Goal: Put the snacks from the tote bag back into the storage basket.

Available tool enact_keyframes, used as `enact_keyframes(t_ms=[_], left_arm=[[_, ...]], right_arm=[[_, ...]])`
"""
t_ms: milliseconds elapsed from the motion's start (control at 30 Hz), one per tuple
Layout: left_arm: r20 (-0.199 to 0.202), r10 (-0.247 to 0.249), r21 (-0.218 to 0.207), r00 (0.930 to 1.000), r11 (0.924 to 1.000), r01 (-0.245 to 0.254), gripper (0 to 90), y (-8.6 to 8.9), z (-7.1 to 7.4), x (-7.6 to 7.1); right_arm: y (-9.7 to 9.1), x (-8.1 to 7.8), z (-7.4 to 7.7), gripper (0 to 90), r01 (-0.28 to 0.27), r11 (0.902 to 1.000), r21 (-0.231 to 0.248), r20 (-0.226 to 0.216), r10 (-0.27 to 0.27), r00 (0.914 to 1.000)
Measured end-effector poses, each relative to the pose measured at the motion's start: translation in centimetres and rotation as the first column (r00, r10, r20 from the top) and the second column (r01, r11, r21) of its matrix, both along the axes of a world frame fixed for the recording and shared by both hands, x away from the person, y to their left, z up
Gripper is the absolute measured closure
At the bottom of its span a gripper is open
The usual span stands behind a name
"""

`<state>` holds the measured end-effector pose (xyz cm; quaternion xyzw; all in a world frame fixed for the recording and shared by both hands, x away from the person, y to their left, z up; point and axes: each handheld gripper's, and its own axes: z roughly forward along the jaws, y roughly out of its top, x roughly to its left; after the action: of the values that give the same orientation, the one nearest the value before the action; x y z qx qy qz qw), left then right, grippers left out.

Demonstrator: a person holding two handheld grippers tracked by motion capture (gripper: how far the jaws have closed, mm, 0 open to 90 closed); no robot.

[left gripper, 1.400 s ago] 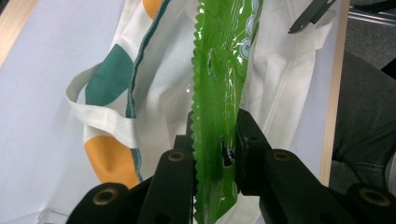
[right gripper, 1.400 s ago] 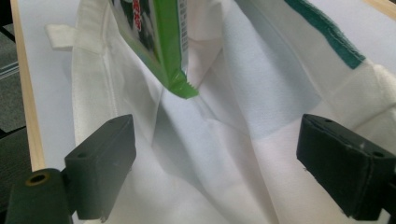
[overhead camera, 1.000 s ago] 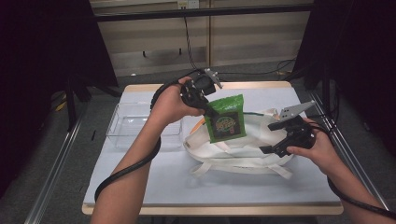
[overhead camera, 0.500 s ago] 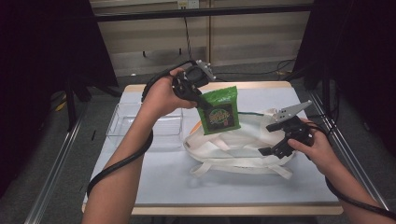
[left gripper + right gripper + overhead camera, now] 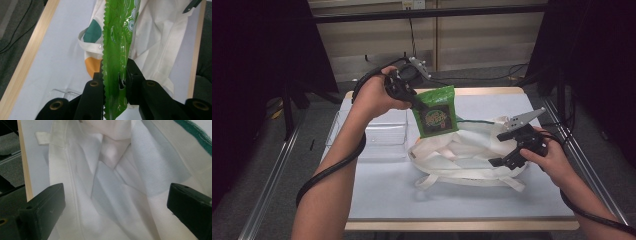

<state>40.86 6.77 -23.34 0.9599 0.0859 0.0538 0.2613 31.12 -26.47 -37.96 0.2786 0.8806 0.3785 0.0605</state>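
- Above the table [image 5: 382, 200], at about 11 o'clock from the tote [image 5: 462, 155], a green pouch [image 5: 437, 114] was held in the air by the left gripper [image 5: 414, 102].
- In the left gripper view, the jaws were seen clamped on the pouch [image 5: 117, 50] at its serrated edge, with the film pinched flat between them.
- The pouch was seen hanging free below the grip, clear of the tote and just right of the clear bin [image 5: 379, 137].
- The right gripper [image 5: 512, 150] was placed at 3 o'clock of the tote, its jaws spread wide over the white cloth [image 5: 105, 182] and nothing pressed between them.
- The pouch was judged light, thin and glossy, so some slipping was thought possible; its film dented readily under the jaws.
- The sealed border was judged the best place to be gripped, since the contents could be crushed by a hold on the belly.
- The tote was judged soft and limp; its mouth would be expected to collapse unless a rim or a strap [image 5: 512, 182] was lifted.
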Motion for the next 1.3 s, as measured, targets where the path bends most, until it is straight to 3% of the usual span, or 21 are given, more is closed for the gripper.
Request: enact_keyframes(t_ms=[300,567,967,1300], left_arm=[[0.022,0.006,-0.012,0.9997,0.9999,-0.006,78.8,1.2,0.8,0.4],[0.033,0.013,0.009,0.9994,0.9999,-0.013,78.9,2.2,1.3,0.8],[0.031,0.047,0.01,0.9984,0.9988,-0.048,78.8,3.8,1.2,1.4],[0.029,0.074,0.035,0.9968,0.9965,-0.075,78.8,4.9,0.9,1.7]], right_arm=[[0.0,0.0,0.0,1.1,0.001,1.0,0.0,-0.002,-0.001,1.0],[0.2,-0.1,0.0,1.1,-0.004,1.0,-0.002,0.001,0.004,1.0],[0.3,-0.1,0.0,1.1,-0.003,1.0,0.003,0.002,0.003,1.0],[0.4,0.0,-0.2,1.1,-0.006,1.0,0.001,-0.001,0.006,1.0]])
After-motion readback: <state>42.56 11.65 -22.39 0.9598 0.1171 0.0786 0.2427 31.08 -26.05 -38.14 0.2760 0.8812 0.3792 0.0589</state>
